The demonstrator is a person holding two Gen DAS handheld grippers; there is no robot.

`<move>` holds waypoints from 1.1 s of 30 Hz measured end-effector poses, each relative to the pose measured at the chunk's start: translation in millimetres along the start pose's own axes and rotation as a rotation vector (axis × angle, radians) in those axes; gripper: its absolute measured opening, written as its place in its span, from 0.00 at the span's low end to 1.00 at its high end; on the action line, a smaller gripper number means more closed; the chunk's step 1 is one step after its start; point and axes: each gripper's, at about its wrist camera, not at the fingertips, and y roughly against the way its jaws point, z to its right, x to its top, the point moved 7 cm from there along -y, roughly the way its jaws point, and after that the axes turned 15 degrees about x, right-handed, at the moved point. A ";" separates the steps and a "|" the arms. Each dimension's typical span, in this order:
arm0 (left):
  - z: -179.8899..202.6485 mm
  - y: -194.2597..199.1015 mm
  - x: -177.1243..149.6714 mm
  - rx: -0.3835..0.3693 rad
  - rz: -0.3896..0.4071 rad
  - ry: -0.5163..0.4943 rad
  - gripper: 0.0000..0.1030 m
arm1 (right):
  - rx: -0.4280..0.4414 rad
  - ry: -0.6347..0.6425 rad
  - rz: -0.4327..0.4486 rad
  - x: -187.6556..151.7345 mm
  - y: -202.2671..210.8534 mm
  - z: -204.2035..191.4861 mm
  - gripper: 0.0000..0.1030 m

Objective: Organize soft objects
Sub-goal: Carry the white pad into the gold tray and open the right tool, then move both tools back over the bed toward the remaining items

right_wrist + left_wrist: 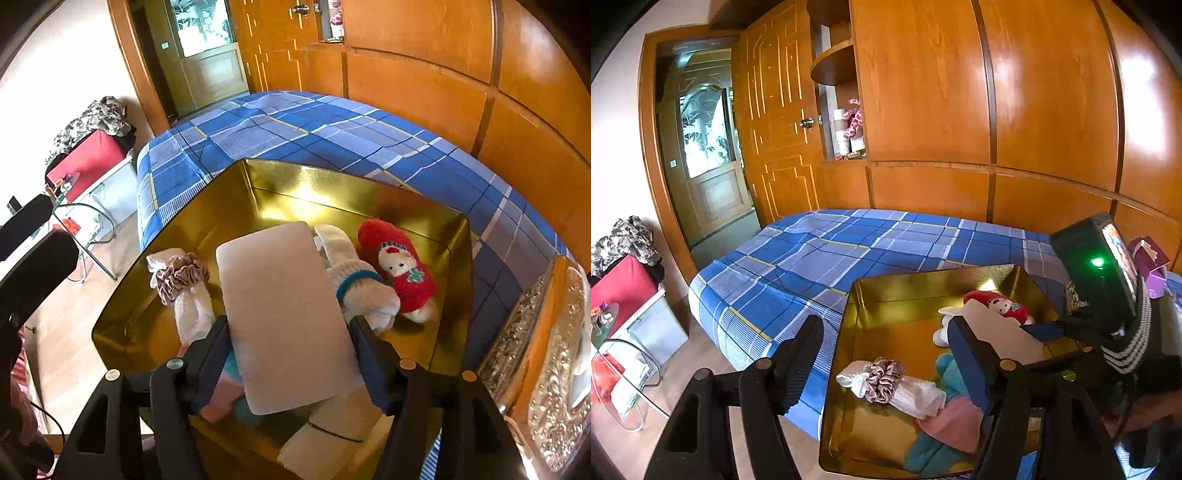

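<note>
looks like the placing step: right gripper (288, 354) has its jaws around a pale flat pad (284, 314) over the middle of the gold tray (454, 258), whether it's clamped i can't tell. left gripper (886, 354) hangs empty, jaws apart, over the tray's left edge. next: let go, back out without dragging it.

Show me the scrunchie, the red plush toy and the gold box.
scrunchie (181, 277), right wrist view, on its ruffled folds.
red plush toy (408, 285), right wrist view, on its red sweater.
gold box (295, 184), right wrist view, on its far inner wall.

Both wrist cams close, sharing gold tray (849, 332)
</note>
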 end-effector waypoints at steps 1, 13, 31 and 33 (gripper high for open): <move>-0.1 1.0 0.7 0.001 0.004 0.000 0.69 | -0.004 -0.002 0.010 -0.2 4.2 0.1 0.67; 0.6 10.4 6.2 0.002 0.035 -0.004 0.71 | -0.048 0.013 0.104 1.4 45.0 -5.0 0.75; 19.1 22.7 5.4 -0.048 0.038 -0.046 0.71 | -0.192 0.038 0.324 -12.4 171.8 25.5 0.75; 25.1 26.1 5.8 -0.062 0.041 -0.062 0.71 | -0.214 0.018 0.360 -17.9 190.4 36.0 0.75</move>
